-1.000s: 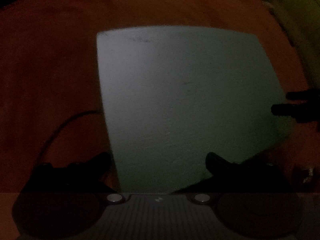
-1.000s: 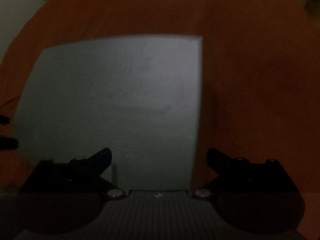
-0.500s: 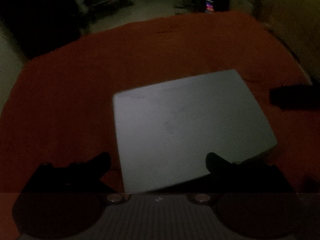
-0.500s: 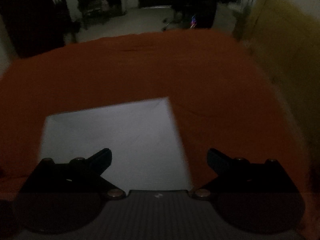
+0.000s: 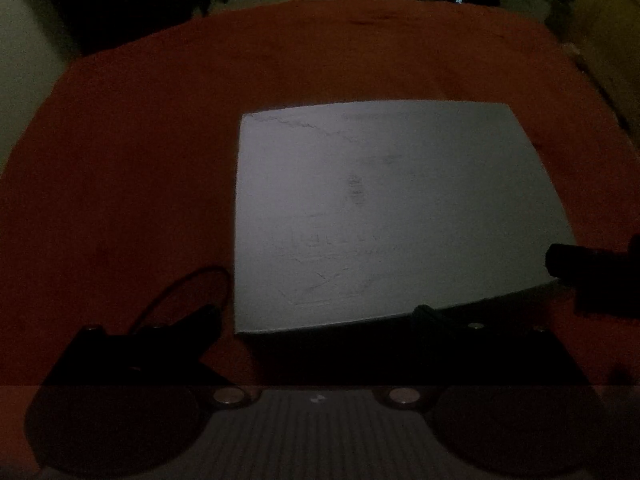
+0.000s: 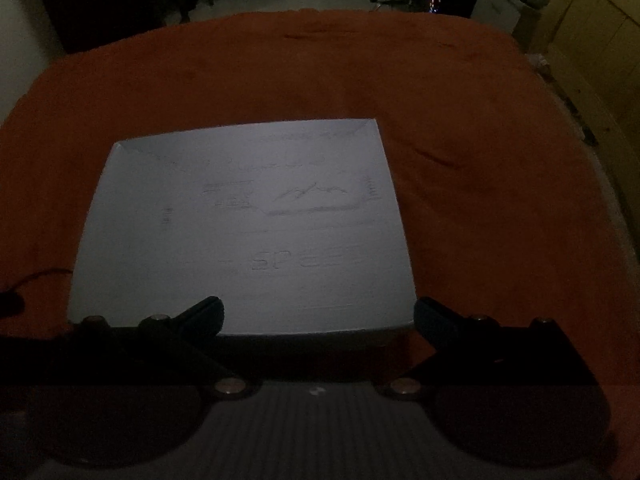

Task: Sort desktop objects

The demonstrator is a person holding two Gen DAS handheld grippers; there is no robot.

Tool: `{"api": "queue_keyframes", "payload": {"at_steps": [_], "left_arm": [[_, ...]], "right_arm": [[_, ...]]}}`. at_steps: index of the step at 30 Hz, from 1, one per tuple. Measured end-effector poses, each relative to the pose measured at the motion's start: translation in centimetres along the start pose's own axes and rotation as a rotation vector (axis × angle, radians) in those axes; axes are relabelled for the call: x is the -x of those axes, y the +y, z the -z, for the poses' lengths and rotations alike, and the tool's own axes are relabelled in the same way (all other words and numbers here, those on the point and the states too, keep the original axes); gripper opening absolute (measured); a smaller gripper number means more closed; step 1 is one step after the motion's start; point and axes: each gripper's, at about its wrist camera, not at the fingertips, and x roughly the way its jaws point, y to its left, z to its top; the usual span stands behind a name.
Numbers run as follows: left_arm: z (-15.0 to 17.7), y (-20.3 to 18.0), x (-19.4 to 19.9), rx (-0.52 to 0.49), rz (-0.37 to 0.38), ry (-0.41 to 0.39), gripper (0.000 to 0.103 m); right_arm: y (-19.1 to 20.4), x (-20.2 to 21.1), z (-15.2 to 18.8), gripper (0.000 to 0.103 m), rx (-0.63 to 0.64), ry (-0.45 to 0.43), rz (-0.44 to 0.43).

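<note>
A dim room, seen from two cameras looking along hand-held grippers over a table [image 6: 480,128] covered in an orange-red cloth. A pale grey flat sheet [image 6: 248,232] — perhaps a mat or a shallow box lid, it is too dark to tell — lies flat on the cloth near the table's near edge, roughly centred between the left and right sides. Faint print shows on it in the right wrist view, including a mountain-like outline and letters that seem to read "SP", the rest unreadable. The right hand-held gripper [image 6: 319,312] has its jaws spread wide with nothing between them; its two dark fingertips sit over the sheet's near edge, one over the sheet, one just off its right corner. The left hand-held gripper [image 5: 316,316] is also spread wide and empty, its left fingertip over bare cloth, its right fingertip at the sheet's near edge. A thin dark cable [image 5: 188,280] loops on the cloth just left of the sheet. In the left wrist view the other gripper's dark fingertip pokes in at the sheet's right corner. Beyond the far edge of the table lie a dark floor and furniture, indistinct.
</note>
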Motion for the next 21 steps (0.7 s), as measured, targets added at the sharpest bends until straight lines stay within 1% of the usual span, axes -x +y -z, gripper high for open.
{"api": "queue_keyframes", "payload": {"at_steps": [4, 7, 11, 15, 17, 21], "left_arm": [[1.0, 1.4, 0.2, 0.037, -0.005, 0.029, 0.103], [0.1, 1.8, -0.9, 0.066, -0.008, 0.039, 0.103], [2.2, 2.6, 1.1, 0.081, -0.008, 0.034, 0.103], [3.3, 2.4, 2.1, 0.075, 0.003, 0.034, 0.103], [3.8, 2.6, 2.8, 0.071, 0.01, 0.033, 0.103], [3.8, 2.7, 2.5, 0.071, 0.032, 0.038, 0.103]], "right_arm": [[-0.5, 0.3, 0.0, 0.103, -0.007, 0.021, 0.011], [-0.5, 0.2, -0.1, 0.103, -0.005, 0.023, 0.016], [-0.3, 0.0, -0.2, 0.103, -0.001, 0.029, 0.02], [0.0, -0.3, 0.0, 0.103, 0.006, 0.039, 0.018], [0.2, -0.4, 0.0, 0.103, 0.009, 0.044, 0.018], [0.4, -0.5, 0.0, 0.103, 0.014, 0.053, 0.015]]}}
